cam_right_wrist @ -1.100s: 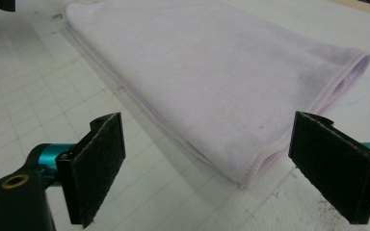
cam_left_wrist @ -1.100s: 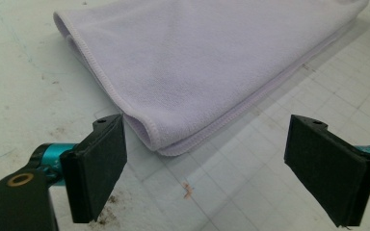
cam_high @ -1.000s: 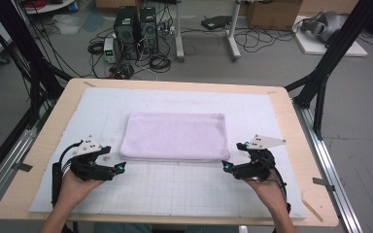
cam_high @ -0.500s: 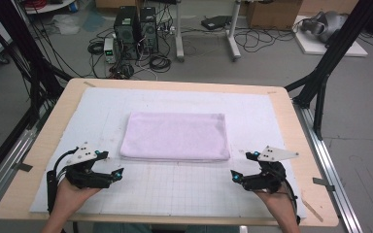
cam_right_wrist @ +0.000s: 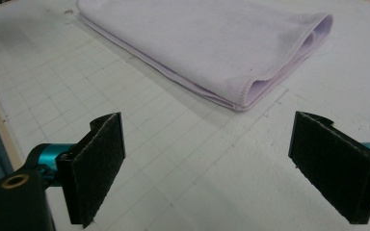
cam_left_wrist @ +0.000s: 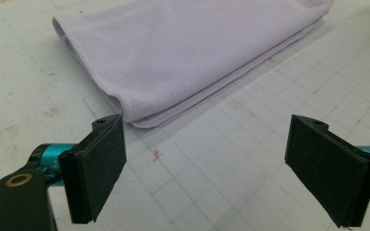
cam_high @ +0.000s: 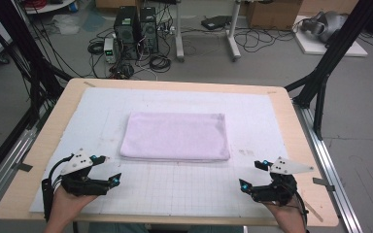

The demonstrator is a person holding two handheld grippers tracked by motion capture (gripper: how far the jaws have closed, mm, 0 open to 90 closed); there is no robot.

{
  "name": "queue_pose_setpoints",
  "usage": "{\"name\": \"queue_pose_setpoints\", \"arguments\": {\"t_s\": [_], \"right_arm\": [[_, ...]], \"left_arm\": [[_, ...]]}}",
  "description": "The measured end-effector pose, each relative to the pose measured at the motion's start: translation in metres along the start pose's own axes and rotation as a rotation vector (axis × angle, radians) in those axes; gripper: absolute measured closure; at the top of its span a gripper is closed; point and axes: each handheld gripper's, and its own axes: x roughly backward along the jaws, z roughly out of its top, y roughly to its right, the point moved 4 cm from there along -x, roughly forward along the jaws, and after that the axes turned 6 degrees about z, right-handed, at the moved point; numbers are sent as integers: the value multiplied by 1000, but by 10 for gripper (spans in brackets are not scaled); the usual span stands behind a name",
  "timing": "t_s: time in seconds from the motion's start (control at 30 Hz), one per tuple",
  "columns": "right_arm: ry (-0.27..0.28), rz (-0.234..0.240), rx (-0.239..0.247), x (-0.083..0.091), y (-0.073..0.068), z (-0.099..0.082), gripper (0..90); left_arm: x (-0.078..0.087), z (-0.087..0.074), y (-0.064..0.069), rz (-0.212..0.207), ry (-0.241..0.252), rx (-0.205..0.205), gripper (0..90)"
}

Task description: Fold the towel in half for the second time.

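So from the high view, a folded lilac towel (cam_high: pixel 175 137) lies mid-mat (cam_high: pixel 97 107), with the left gripper (cam_high: pixel 108 170) and right gripper (cam_high: pixel 250 174) near its front corners. Left gripper view: jaws wide apart, towel corner just ahead. Right gripper view: same deal, jaws spread, nothing held.

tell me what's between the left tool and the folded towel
Nothing but bare gridded white mat. The left gripper view shows the open left tool short of the lavender towel, with just a small reddish mark on the mat.
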Motion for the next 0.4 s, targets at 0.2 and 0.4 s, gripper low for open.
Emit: {"name": "queue_pose_setpoints", "arguments": {"t_s": [0.2,0.4], "right_arm": [[6,1,-18,5,-5,-10,119],[15,-1,-28,6,-4,-15,119]], "left_arm": [[3,-5,1,6,0,8,149],[2,-8,2,12,-8,1,149]]}}
